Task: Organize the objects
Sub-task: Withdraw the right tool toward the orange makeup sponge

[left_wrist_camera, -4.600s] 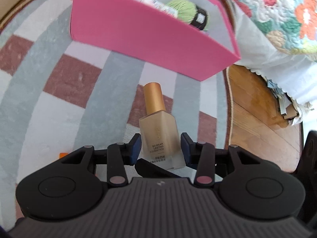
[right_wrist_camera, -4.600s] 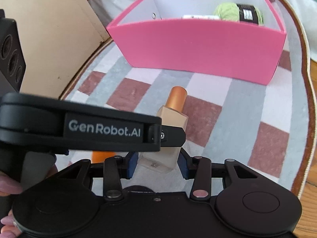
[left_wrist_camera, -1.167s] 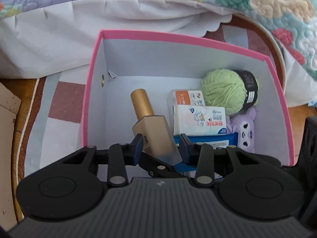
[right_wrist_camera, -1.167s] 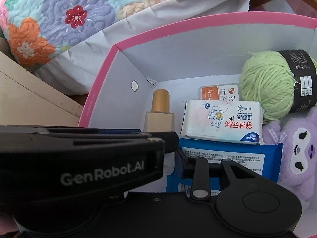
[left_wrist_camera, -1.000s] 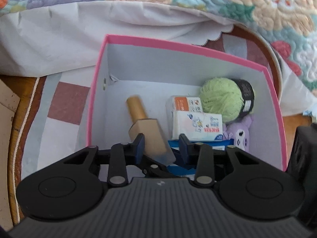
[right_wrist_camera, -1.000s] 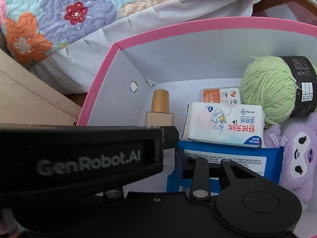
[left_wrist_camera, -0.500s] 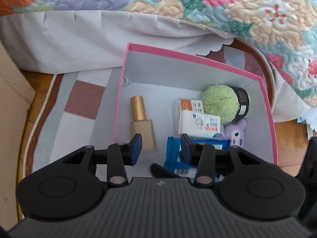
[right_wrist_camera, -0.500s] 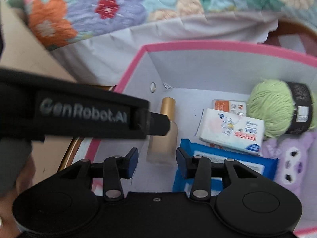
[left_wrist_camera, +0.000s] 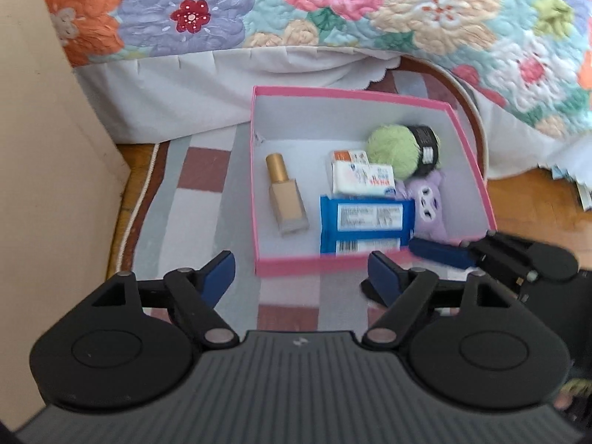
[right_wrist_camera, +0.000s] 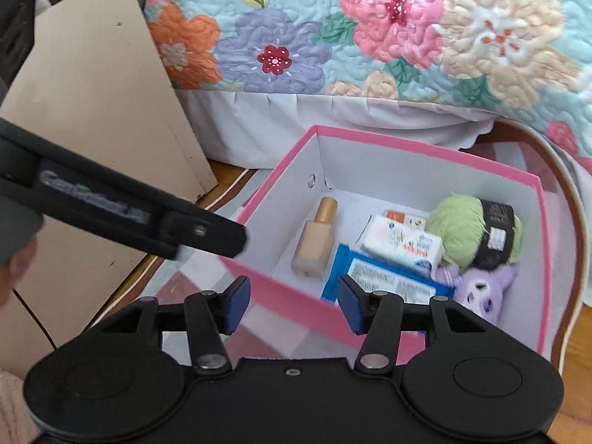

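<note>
A pink box [left_wrist_camera: 281,268] with a white inside stands on the checked rug. A foundation bottle [left_wrist_camera: 285,196] with a gold cap lies flat at the box's left side, also seen in the right wrist view [right_wrist_camera: 314,238]. Beside it lie a blue wipes pack [left_wrist_camera: 364,227], a white tissue pack [left_wrist_camera: 360,179], a green yarn ball [left_wrist_camera: 394,146] and a purple plush toy [left_wrist_camera: 429,203]. My left gripper [left_wrist_camera: 301,277] is open and empty, held above the box's near edge. My right gripper [right_wrist_camera: 292,303] is open and empty over the box's near-left wall [right_wrist_camera: 281,296].
A floral quilt [left_wrist_camera: 333,7] and its white bed skirt [left_wrist_camera: 207,85] hang behind the box. A cardboard panel [left_wrist_camera: 44,166] stands on the left. Wooden floor [left_wrist_camera: 536,199] shows right of the rug.
My left gripper let go of the foundation bottle inside the box, opened wide and pulled up and back. My right gripper also opened and drew back.
</note>
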Demonstrator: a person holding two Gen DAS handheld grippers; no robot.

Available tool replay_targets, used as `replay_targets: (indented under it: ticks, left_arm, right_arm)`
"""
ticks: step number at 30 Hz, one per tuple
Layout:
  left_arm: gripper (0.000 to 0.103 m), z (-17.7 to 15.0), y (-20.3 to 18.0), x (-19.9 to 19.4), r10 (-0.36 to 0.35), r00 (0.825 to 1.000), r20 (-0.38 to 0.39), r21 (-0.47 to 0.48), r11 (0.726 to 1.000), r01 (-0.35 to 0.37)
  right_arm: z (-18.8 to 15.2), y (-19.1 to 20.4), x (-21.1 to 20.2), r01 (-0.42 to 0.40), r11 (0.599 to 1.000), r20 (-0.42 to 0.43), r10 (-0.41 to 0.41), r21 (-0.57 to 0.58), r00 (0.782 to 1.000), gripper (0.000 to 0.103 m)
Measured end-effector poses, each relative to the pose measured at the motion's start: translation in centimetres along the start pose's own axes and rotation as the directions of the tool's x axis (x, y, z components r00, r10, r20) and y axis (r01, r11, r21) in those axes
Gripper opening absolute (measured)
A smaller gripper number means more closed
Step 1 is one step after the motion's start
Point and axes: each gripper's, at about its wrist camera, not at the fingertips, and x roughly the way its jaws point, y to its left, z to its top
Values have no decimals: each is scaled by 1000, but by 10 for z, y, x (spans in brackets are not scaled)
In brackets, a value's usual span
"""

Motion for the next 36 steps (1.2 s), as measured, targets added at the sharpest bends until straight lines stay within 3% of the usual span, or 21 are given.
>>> replay_targets:
  ticks: [4, 10, 17, 22, 28, 33, 36]
  left_arm:
    - [89, -11, 0, -29, 5, 999, 32, 7, 1000, -5]
    - [91, -23, 2, -61, 32, 997, 71, 9, 999, -33]
    - [94, -49, -2, -88, 8, 997, 81, 60, 998, -13]
    - [94, -62, -1, -96, 55, 997, 63, 76, 995, -60]
    - [98, -83, -3, -109, 19, 999, 41, 106, 994, -24]
    - [102, -105, -9, -106, -1, 1000, 28, 156, 988, -4]
    - [103, -115, -8, -97, -25, 1000, 17, 138, 990, 22]
  right_arm:
    - [3, 7, -33, 5, 999, 30, -4, -33, 1000, 58]
    - [11, 18, -80, -7, 997, 45, 11, -71, 999, 68]
    - [4, 36, -125, -27, 989, 36, 32, -145, 999, 76]
    - [-2, 45, -148, -44, 983, -5, 44, -180, 999, 76]
    - [-13, 54, -158, -119, 972, -84, 104, -203, 991, 81]
    - [-30, 58, -146, -150, 955, -181, 105, -255, 978, 82]
    - [-43, 58, -134, -204, 932, -227, 138, -300, 964, 83]
